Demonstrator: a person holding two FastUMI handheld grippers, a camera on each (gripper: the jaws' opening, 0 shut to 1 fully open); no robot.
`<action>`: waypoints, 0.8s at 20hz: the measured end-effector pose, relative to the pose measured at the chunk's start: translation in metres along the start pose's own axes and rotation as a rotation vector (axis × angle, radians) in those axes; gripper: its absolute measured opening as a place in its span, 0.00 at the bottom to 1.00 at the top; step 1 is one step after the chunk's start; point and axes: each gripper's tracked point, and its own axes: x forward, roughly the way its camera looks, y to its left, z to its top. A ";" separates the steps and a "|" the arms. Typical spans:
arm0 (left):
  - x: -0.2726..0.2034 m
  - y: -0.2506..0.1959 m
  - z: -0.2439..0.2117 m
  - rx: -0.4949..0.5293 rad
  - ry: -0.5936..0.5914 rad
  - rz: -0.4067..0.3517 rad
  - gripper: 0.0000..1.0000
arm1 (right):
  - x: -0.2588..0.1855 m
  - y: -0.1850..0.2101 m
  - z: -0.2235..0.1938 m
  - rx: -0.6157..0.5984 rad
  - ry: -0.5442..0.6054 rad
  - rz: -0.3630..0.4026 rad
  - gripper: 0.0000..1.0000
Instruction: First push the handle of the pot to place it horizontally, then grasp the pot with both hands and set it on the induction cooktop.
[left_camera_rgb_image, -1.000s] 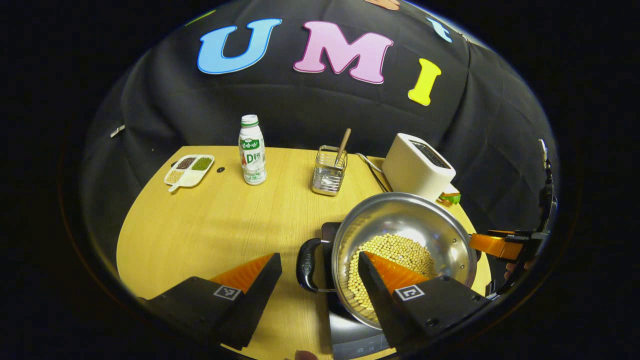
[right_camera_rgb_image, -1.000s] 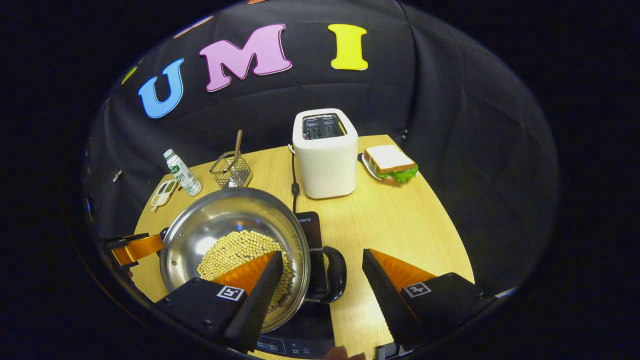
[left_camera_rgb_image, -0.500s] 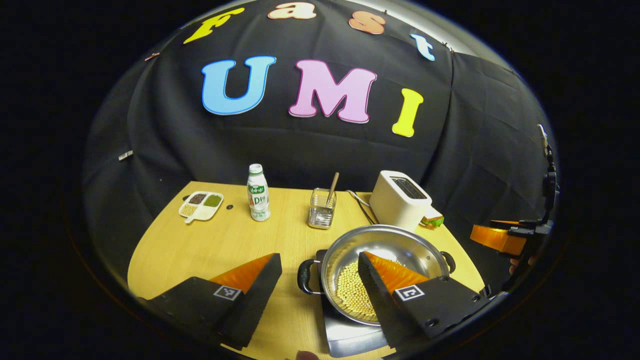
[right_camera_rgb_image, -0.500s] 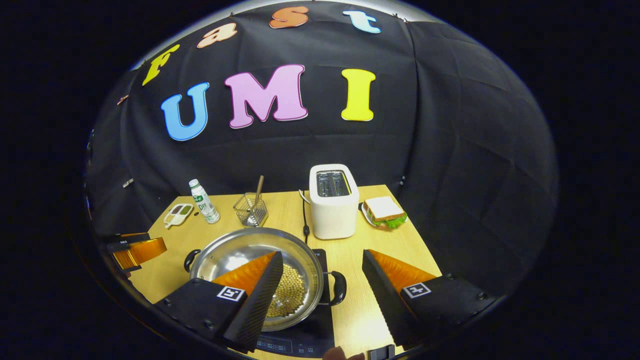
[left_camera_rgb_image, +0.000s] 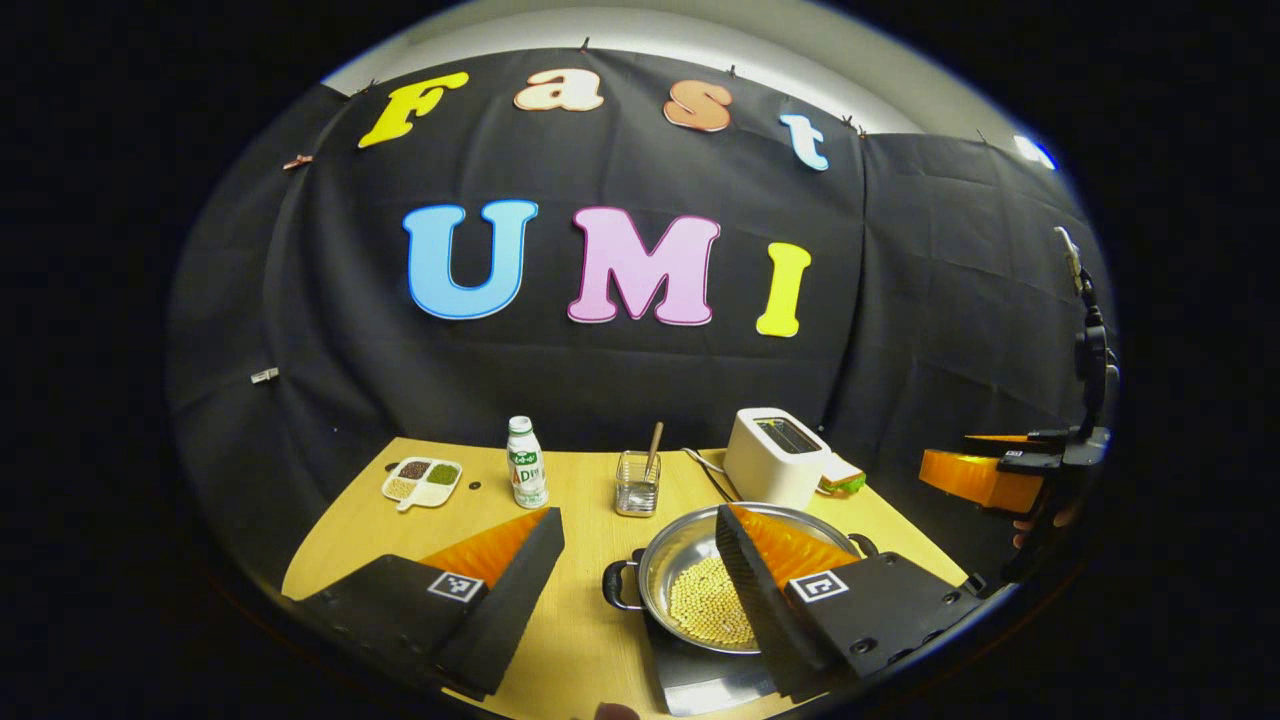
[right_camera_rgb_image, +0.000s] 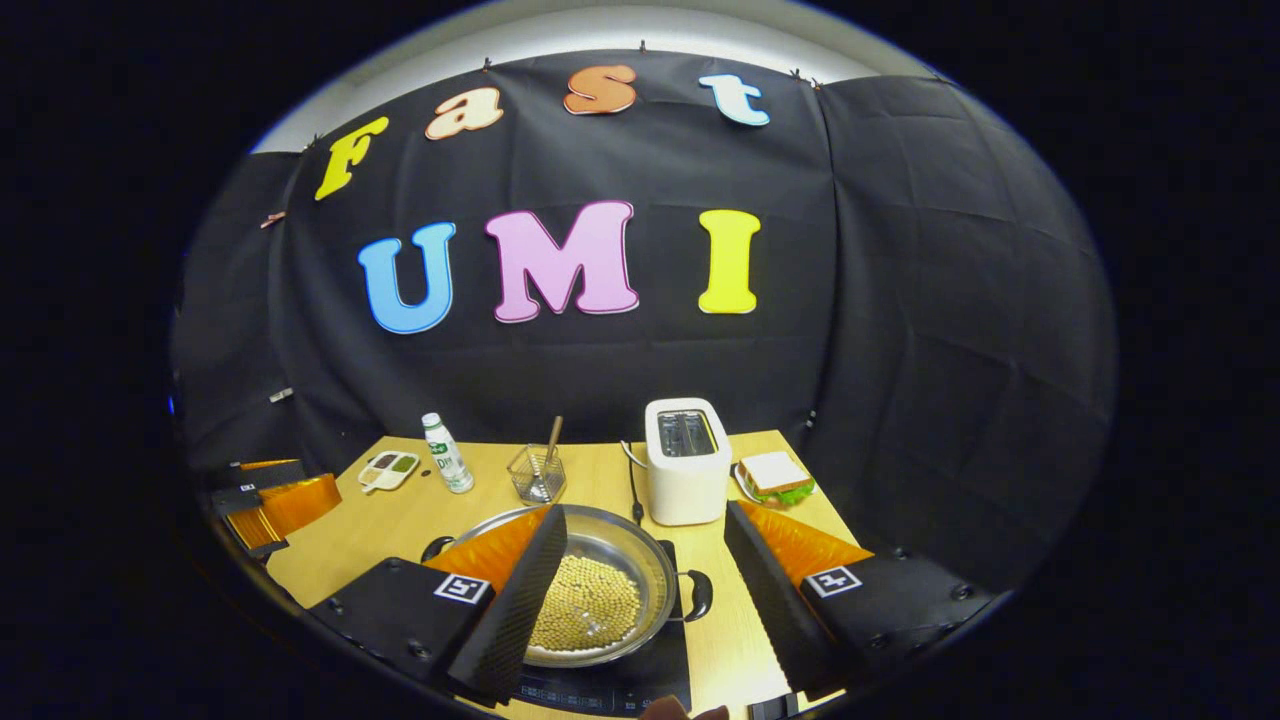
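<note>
Left gripper view: the left gripper (left_camera_rgb_image: 640, 525) hangs above the table (left_camera_rgb_image: 380, 520) with its fingers spread and nothing between them, while the pot (left_camera_rgb_image: 690, 570), holding pale beans, sits on the induction cooktop (left_camera_rgb_image: 700, 680) with a black handle out to each side. Right gripper view: the right gripper (right_camera_rgb_image: 645, 520) is likewise released and empty above the pot (right_camera_rgb_image: 640, 560) on the cooktop (right_camera_rgb_image: 640, 685), with the toaster (right_camera_rgb_image: 686, 460) just behind it.

Your right gripper (right_camera_rgb_image: 645, 575) hangs above the table with its fingers spread wide. The pot (right_camera_rgb_image: 590, 600) of beans sits on the induction cooktop (right_camera_rgb_image: 640, 685) below, its handles level.
</note>
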 end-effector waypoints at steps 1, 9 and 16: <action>-0.006 -0.003 0.004 -0.001 -0.015 -0.004 0.95 | -0.005 0.004 0.006 -0.007 -0.025 0.008 0.98; -0.048 -0.002 0.021 0.011 -0.095 0.026 0.95 | -0.046 0.027 0.023 -0.052 -0.147 0.036 0.98; -0.076 0.005 0.031 0.047 -0.163 0.066 0.95 | -0.062 0.026 0.026 -0.026 -0.177 0.033 0.98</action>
